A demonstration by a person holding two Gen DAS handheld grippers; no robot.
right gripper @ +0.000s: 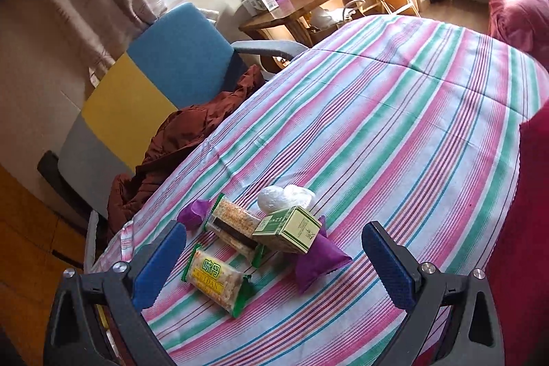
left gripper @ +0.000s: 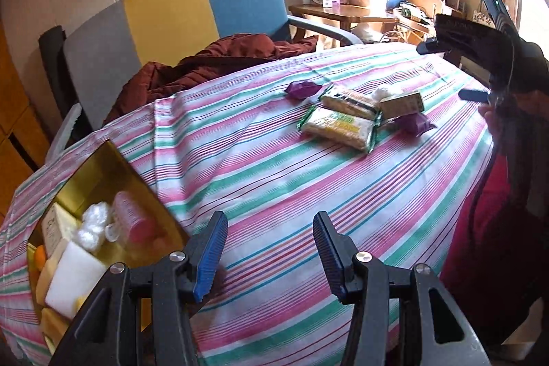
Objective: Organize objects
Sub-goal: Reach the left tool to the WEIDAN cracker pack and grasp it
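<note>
Striped cloth [right gripper: 394, 132] in pink, green and white covers the surface. Near its middle lie two cracker packets [right gripper: 219, 280], a small green box [right gripper: 288, 228], purple pouches [right gripper: 317, 259] and a white wad [right gripper: 284, 198]. At the left edge sits a gold box [left gripper: 103, 180] holding items. Left tongs [left gripper: 271, 256] and right tongs [right gripper: 274, 266] both hang spread, gripping nothing.

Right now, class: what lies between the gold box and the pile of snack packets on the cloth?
Nothing: in the left wrist view, only bare striped cloth separates the gold box from the snack packets.
</note>
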